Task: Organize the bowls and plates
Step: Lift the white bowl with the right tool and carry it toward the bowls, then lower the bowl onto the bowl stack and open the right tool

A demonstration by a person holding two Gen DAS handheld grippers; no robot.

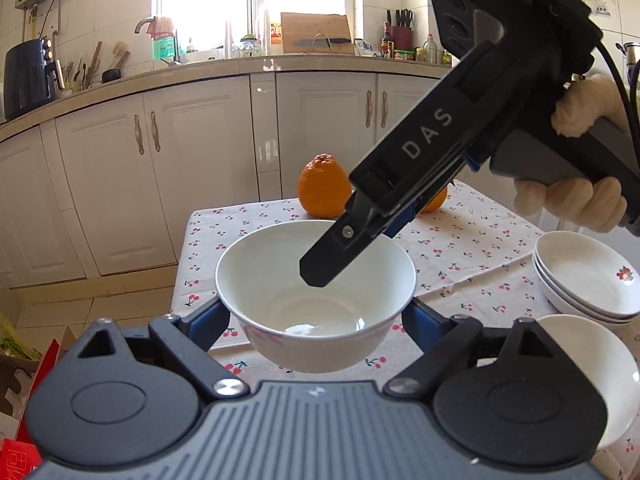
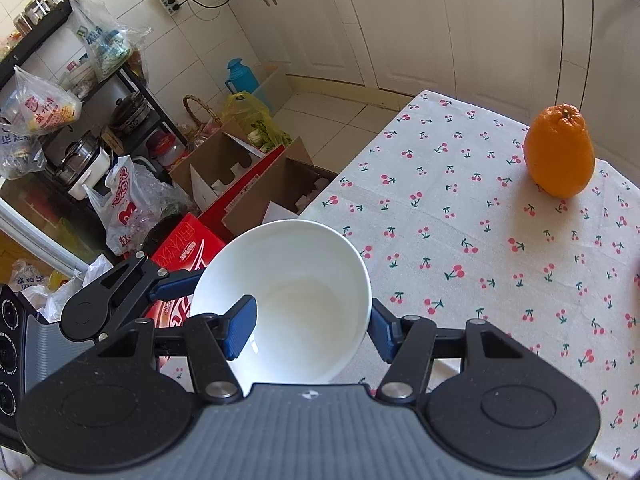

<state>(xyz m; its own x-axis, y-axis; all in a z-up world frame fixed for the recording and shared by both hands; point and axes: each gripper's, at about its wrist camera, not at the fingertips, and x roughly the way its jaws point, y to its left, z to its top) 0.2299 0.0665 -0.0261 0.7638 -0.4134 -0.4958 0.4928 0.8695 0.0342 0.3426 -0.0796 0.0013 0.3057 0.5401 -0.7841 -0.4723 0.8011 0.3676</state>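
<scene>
While two handheld grippers share one load, a white bowl (image 1: 316, 296) hangs clear above the near-left corner of a cherry-print tablecloth (image 1: 460, 248). L gripper (image 1: 316, 320) spans the bowl from outside, its blue pads pressed against opposite walls, jaws set wide round it. R gripper (image 2: 308, 332), reaching down from the upper right in the left-wrist view, pinches the bowl's rim: one blue pad inside the wall, the other outside, per the right-wrist view. A gloved hand (image 1: 580, 196) wraps the R gripper's grey handle. To the right on the cloth sits a stack of shallow white dishes (image 1: 588, 280), w/ another white bowl (image 1: 592, 376) nearer, partly hidden behind the L gripper's body. At the table's far edge stands an orange fruit (image 1: 322, 188); a second is mostly hidden behind the R gripper. White kitchen cabinets (image 1: 192, 140) line the far wall.
</scene>
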